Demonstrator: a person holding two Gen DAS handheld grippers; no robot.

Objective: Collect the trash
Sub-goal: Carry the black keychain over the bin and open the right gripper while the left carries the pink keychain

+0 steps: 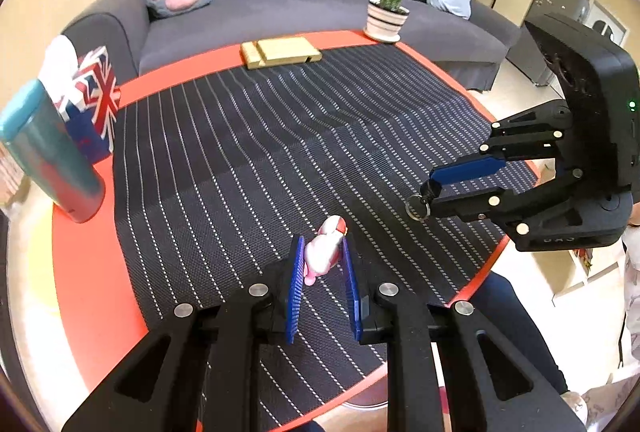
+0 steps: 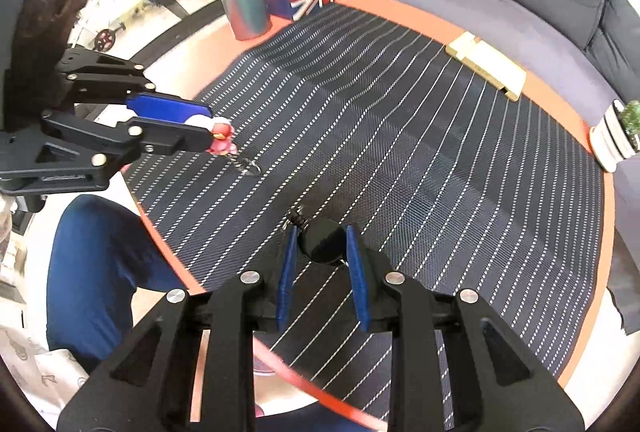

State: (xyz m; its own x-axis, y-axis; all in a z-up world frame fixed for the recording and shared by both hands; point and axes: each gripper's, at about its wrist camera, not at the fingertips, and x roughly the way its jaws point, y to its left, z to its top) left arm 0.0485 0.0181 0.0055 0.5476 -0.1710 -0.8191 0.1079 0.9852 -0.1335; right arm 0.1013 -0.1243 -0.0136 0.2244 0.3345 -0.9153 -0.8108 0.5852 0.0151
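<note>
Blue pads [image 1: 297, 274] of the left gripper [image 1: 323, 252] squeeze a pink toy keychain [image 1: 324, 250] above the near striped mat [image 1: 280, 151]. Over on the right, the right gripper [image 2: 322, 244] pinches a round black reel [image 2: 322, 242].

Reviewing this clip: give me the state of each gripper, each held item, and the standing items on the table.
left gripper: shut on pink figurine
pink figurine: gripped, chain dangling
right gripper: shut on black reel
black reel: gripped between pads
teal tumbler: upright, lid on
potted cactus: upright at table edge
flag box: upright
gold box: lying flat
</note>
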